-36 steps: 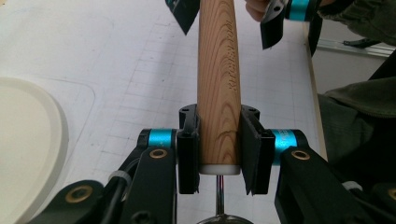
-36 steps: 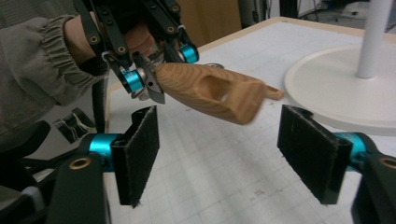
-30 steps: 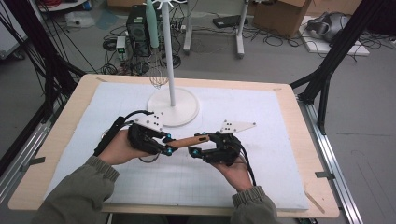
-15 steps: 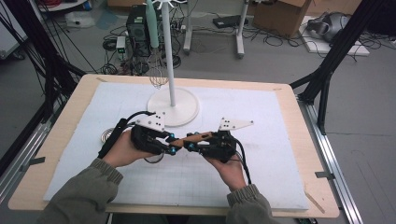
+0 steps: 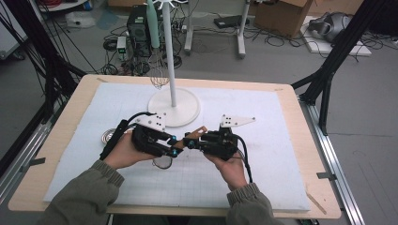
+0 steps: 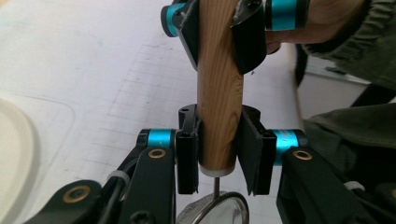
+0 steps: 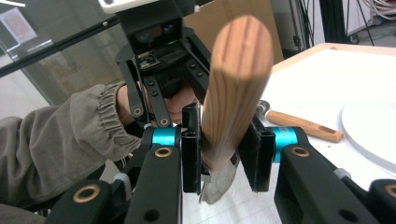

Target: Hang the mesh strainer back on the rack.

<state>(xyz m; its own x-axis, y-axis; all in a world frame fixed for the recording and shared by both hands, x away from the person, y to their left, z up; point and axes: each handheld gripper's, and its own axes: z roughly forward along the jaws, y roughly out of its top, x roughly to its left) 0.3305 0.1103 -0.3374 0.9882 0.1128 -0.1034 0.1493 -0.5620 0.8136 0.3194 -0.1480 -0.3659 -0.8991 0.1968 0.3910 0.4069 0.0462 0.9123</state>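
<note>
Right now both grippers are clamping one wooden handle (image 6: 218, 116) above the table (image 5: 291, 187): left gripper (image 5: 174, 146) near its wire end, right gripper (image 5: 193, 142) farther up. Pulling unevenly could twist it loose.

White stand base (image 5: 174, 106) just behind tools, bare mat (image 5: 263, 159) rightward

Between the matt black pads (image 6: 187, 158) sits a handle (image 6: 219, 107) of pale wood — smooth, visibly grained, with a white collar and thin metal wire below. Beyond the fingers, the table cover (image 5: 263, 164) looks matt white — faintly gridded.
</note>
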